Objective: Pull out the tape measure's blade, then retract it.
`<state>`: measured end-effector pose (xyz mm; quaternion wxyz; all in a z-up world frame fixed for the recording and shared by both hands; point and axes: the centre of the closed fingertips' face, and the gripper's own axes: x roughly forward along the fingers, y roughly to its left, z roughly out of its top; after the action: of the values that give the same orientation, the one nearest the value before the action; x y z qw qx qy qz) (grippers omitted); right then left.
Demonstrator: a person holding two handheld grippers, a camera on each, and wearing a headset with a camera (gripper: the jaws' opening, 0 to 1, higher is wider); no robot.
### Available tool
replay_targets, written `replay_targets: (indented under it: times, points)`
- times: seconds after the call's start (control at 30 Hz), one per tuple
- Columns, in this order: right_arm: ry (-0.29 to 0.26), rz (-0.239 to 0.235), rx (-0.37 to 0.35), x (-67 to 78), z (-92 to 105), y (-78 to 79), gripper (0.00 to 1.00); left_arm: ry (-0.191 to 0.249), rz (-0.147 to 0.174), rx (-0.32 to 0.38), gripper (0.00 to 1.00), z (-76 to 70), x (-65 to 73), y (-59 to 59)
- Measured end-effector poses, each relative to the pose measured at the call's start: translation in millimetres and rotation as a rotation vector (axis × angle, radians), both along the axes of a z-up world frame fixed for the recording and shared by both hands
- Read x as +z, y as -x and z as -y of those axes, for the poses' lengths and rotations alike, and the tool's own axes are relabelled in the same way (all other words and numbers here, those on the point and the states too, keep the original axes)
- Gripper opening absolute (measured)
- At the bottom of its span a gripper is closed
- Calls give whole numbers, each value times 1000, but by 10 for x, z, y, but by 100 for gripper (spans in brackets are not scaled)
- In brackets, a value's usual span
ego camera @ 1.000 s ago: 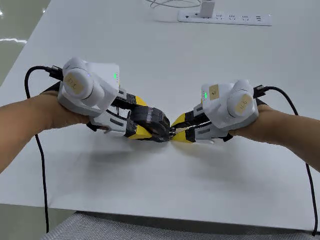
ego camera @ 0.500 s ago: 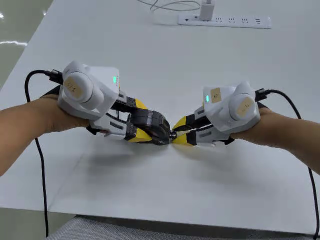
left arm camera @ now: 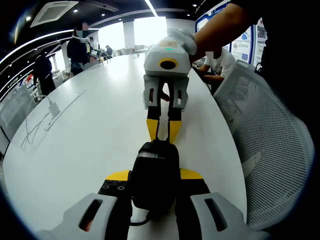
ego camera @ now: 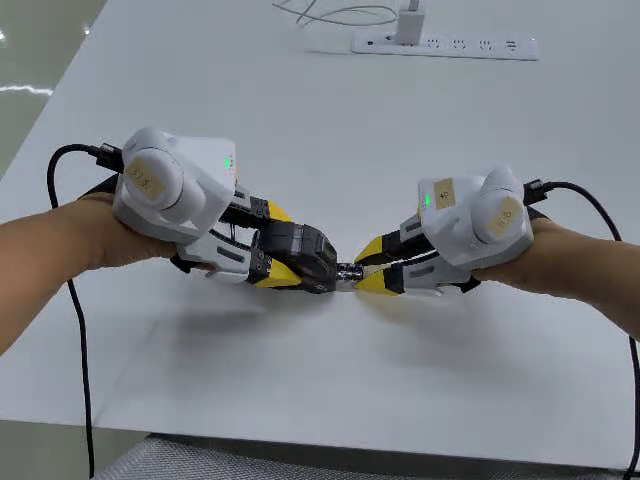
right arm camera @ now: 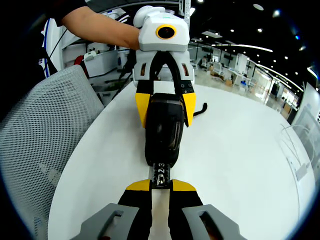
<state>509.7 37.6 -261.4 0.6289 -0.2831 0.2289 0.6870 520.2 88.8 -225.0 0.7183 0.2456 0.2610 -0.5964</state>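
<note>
Tape measure (right arm camera: 164, 125) is being clamped by its case in our left gripper (left arm camera: 155, 175), low at the bench (ego camera: 330, 130) — our right gripper (right arm camera: 161, 186) is pinching the blade (right arm camera: 161, 173) at its tip, barely out. We're guessing an off-axis tug is risking the thin blade slipping free and snapping back.

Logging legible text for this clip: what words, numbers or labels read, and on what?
"2 3": on the tape blade held in the right tool.
Tan stickers on the left tool, which grips the tape measure, and on the right tool: writing too blurred.
Wall posters: too small to read.
</note>
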Motion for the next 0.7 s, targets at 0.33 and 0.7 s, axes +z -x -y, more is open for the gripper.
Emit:
replay_targets:
  times: [0.33,0.7]
  points:
    - [7,-1,-14,4,138,-7,7,4,1,-1,27,2,-4,-4]
    - [16,-2,-23,10,256,-11,7,6,-1,-1,27,0,-1,5]
